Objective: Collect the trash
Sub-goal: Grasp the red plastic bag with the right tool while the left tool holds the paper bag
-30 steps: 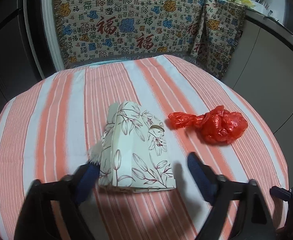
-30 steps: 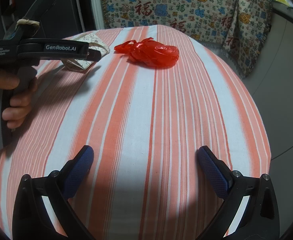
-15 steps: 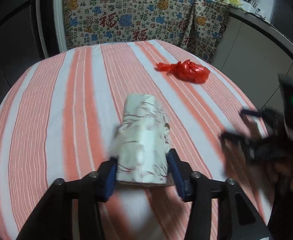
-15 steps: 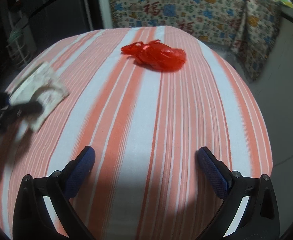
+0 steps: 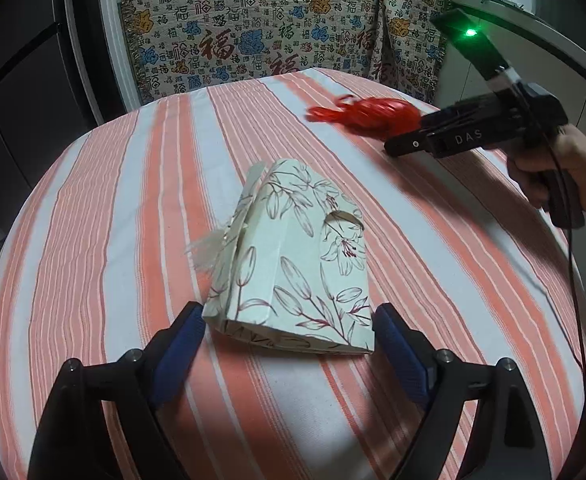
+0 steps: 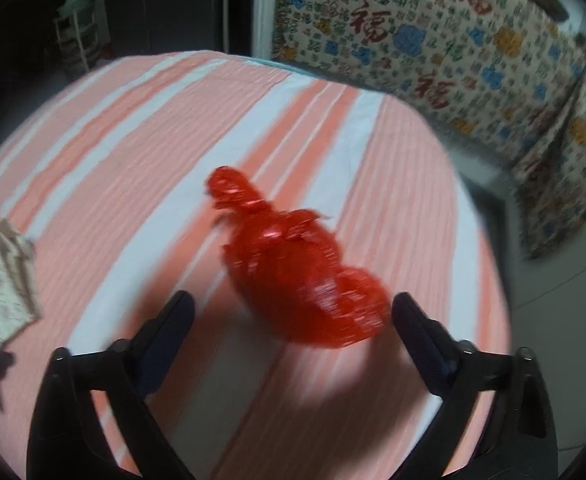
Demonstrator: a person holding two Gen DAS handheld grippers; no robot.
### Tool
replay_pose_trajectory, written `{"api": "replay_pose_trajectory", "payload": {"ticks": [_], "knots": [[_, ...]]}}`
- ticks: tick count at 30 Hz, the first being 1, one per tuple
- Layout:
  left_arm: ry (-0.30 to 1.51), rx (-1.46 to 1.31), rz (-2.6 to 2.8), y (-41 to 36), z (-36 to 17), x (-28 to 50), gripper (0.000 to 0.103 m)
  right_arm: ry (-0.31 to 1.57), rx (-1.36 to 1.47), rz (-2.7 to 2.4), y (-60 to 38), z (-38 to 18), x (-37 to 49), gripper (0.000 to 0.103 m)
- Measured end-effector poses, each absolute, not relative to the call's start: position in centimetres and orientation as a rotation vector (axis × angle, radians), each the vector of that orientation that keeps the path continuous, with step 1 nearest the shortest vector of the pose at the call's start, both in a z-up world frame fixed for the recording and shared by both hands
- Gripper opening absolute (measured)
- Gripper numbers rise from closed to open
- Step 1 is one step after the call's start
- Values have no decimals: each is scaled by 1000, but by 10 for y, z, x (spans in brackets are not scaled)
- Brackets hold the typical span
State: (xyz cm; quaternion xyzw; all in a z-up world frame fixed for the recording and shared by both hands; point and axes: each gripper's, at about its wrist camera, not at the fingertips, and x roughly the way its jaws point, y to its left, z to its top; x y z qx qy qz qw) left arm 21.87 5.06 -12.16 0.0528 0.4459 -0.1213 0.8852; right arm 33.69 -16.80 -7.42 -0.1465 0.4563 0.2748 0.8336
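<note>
Right gripper (image 6: pixel 291 320) released, red bag (image 6: pixel 297 280) between its fingers on the surface (image 6: pixel 173 140). Left gripper (image 5: pixel 289 336) released, box (image 5: pixel 297 264) just ahead between its fingers. We close low on the bag's bulk, not its knot.

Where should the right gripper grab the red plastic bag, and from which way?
Best guess: pinch the fat crumpled body of the red plastic bag, coming straight in from the near side. The right gripper is open, its fingers already either side of that bulge. The knotted tail points away towards the far edge, so it is harder to reach.
</note>
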Motion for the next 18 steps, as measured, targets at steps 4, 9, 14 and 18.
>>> {"api": "replay_pose_trajectory", "payload": {"ticks": [4, 9, 14, 18], "knots": [[926, 111, -251, 50, -122, 220, 88, 965, -247, 569, -178, -69, 295, 18], [925, 108, -248, 52, -122, 218, 88, 1002, -229, 611, -186, -70, 214, 17], [917, 40, -277, 64, -117, 214, 88, 1017, -202, 622, -195, -57, 192, 59], [901, 50, -307, 69, -107, 209, 88, 925, -236, 580, -200, -33, 228, 72]]}}
